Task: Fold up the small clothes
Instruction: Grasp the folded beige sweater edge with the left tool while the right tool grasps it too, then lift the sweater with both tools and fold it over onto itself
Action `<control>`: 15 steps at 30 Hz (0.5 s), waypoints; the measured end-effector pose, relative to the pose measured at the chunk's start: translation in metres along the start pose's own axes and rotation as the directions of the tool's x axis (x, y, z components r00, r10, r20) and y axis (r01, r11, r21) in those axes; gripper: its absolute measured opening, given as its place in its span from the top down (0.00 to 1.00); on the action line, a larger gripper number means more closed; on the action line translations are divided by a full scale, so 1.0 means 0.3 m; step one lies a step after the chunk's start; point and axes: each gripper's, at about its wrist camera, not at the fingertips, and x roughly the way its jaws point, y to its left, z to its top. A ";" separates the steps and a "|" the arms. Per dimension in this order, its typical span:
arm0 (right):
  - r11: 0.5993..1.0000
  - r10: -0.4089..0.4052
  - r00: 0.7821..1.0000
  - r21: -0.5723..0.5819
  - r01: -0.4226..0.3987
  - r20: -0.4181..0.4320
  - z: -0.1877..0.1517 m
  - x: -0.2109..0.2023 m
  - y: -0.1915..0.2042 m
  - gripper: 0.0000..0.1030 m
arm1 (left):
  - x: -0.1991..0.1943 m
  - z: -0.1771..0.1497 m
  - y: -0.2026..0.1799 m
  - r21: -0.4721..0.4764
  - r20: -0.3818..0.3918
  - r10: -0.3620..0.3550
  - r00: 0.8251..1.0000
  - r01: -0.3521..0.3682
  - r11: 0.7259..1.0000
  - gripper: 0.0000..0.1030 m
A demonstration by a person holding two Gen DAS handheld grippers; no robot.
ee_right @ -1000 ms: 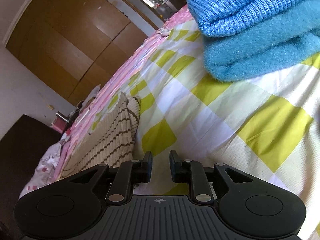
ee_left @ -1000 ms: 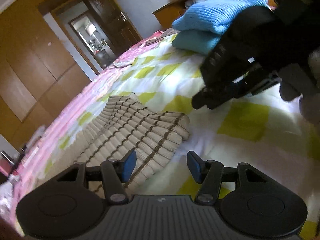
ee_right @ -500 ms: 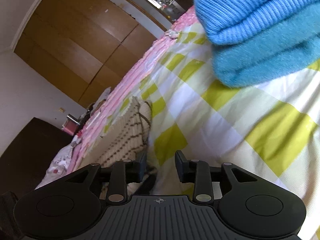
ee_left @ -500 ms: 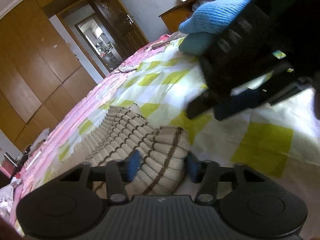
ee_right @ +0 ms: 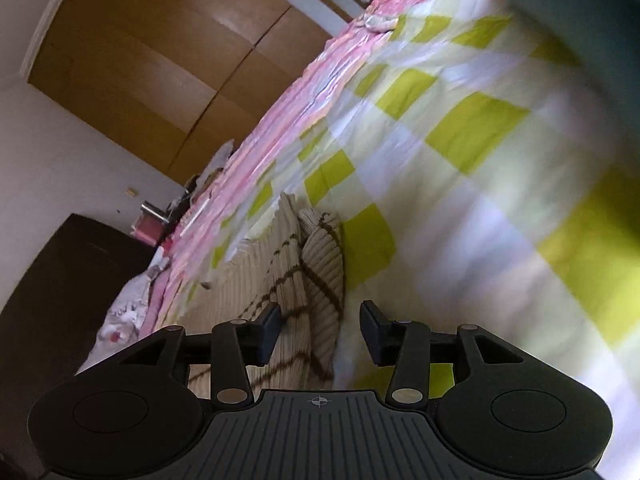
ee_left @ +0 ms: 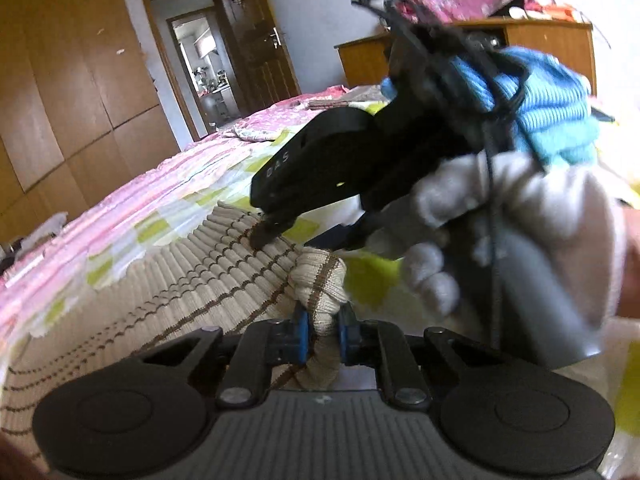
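Now my left hand-held gripper (ee_left: 322,334) is closing, pinching the bunched corner of the striped beige sweater (ee_left: 192,280) on the bed (ee_left: 168,200); my right hand-held gripper (ee_right: 320,332) is opening, released, over its edge.

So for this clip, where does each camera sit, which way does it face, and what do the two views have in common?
Left wrist: sits on the left gripper, looks along the bed toward the doorway; its jaws are closing on a bunched edge of the striped beige knit; the right gripper and a gloved hand show.
Right wrist: sits on the right gripper, looks down across the checked bedcover; jaws opening, nothing pinched.
Shared: the knit, the bedcover, the wooden wardrobe.
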 end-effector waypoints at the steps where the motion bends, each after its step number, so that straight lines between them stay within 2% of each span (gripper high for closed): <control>1: 1.000 0.003 1.000 0.003 -0.003 0.000 0.002 0.010 0.000 0.57 | -0.007 -0.001 0.009 -0.017 0.004 -0.010 1.000 0.010 1.000 0.80; 7: 1.000 0.019 1.000 0.024 -0.019 0.005 0.037 0.076 0.005 0.57 | -0.032 0.012 0.035 -0.071 0.035 -0.030 0.999 0.033 0.997 0.80; 9: 1.000 0.009 1.000 0.014 -0.009 0.000 0.036 0.077 0.015 0.63 | -0.038 0.020 0.050 -0.102 0.038 -0.043 0.998 0.046 0.994 0.80; 10: 1.000 0.010 1.000 0.019 -0.009 -0.013 0.037 0.079 0.016 0.73 | -0.036 0.024 0.063 -0.121 0.040 -0.050 0.998 0.054 0.991 0.81; 11: 0.999 0.014 1.000 0.034 -0.013 -0.022 0.039 0.079 0.014 0.78 | -0.037 0.027 0.074 -0.138 0.043 -0.055 0.998 0.061 0.989 0.81; 15: 0.994 0.046 0.999 0.097 -0.045 -0.003 0.051 0.048 0.025 0.83 | -0.071 0.041 0.121 -0.193 0.073 -0.061 0.995 0.074 0.978 0.81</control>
